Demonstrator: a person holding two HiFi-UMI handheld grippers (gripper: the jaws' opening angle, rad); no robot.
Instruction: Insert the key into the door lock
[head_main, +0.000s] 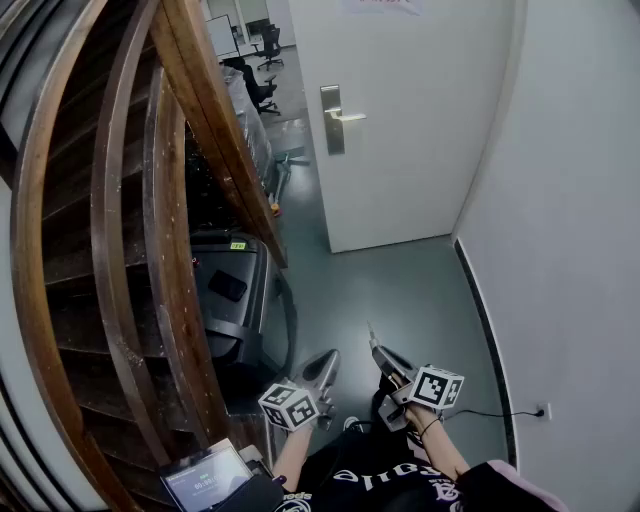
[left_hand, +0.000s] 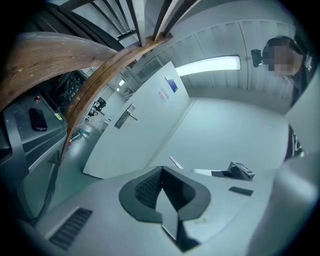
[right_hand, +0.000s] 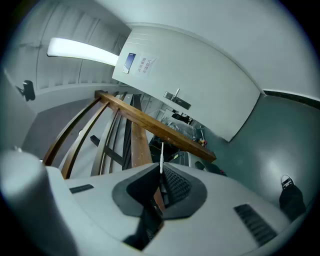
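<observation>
Right gripper (right_hand: 161, 174) pinches key (right_hand: 161, 154); left gripper (left_hand: 161, 175) closed; door lock (head_main: 334, 135) well apart.

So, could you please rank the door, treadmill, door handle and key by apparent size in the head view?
Largest to smallest:
door
treadmill
door handle
key
The key looks smallest despite being nearest the camera.

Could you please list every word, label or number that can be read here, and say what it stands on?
Nothing reads with certainty.
White notice on the door: red print, too small to read.
Blue card beside it: too small.
Yellow-green label on the dark machine: blurred.
Lit screen at lower left: digits, blurred.
Shirt print: upside down, partly hidden, unreadable.
</observation>
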